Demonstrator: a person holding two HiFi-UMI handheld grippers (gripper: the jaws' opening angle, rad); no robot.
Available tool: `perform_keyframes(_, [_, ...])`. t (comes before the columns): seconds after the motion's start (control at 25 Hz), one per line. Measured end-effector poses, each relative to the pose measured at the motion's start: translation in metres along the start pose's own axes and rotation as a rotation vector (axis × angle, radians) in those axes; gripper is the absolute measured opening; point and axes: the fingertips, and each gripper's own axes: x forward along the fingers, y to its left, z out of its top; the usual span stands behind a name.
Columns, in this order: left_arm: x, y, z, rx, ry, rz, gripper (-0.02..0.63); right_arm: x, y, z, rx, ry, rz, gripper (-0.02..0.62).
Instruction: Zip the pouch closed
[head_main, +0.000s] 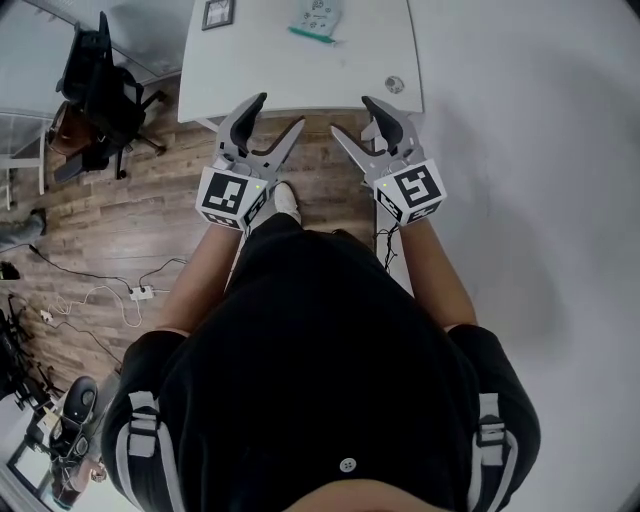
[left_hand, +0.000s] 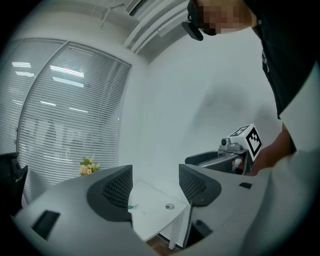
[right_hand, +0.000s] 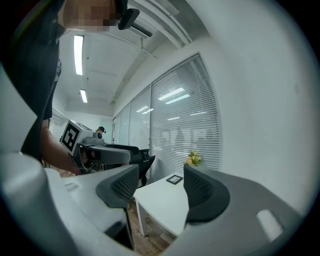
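Observation:
The pouch (head_main: 318, 18) is a pale flat bag with a green zipper edge, lying at the far side of the white table (head_main: 300, 75). In the left gripper view it shows only as a small green speck (left_hand: 131, 205). My left gripper (head_main: 281, 110) and right gripper (head_main: 350, 115) are held side by side in the air at the table's near edge, well short of the pouch. Both are open with nothing between the jaws. The left gripper view looks past its open jaws (left_hand: 156, 187) at the table; the right gripper view (right_hand: 161, 185) does likewise.
A small picture frame (head_main: 217, 13) stands at the table's far left, and a round grommet (head_main: 395, 85) sits near its right edge. An office chair (head_main: 100, 85) is at left on the wooden floor, with cables (head_main: 130, 295) nearby. A white wall (head_main: 540, 150) runs along the right.

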Motion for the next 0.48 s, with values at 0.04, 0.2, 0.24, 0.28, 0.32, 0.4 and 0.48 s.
perform_keyframes(0.04, [0.003,0.007,0.001,0.001,-0.003,-0.003,0.281,0.007,-0.004,0.001,0.0,-0.001,-0.008,0.284])
perform_keyframes(0.2, [0.013,0.034,0.005,0.004,-0.006,-0.021,0.281,0.036,-0.012,0.007,-0.004,0.005,-0.031,0.284])
perform_keyframes(0.24, [0.014,0.041,0.006,0.001,-0.007,-0.026,0.281,0.044,-0.012,0.009,-0.007,0.01,-0.034,0.284])
perform_keyframes(0.28, [0.016,0.048,0.006,-0.002,-0.008,-0.032,0.281,0.051,-0.013,0.01,-0.008,0.014,-0.038,0.284])
perform_keyframes(0.32, [0.018,0.055,0.006,-0.005,-0.009,-0.038,0.281,0.058,-0.014,0.01,-0.009,0.017,-0.043,0.284])
perform_keyframes(0.4, [0.023,0.068,0.004,-0.01,-0.01,-0.051,0.281,0.07,-0.017,0.009,-0.01,0.026,-0.057,0.284])
perform_keyframes(0.48, [0.028,0.082,0.003,-0.012,-0.011,-0.065,0.281,0.083,-0.02,0.007,-0.012,0.035,-0.076,0.284])
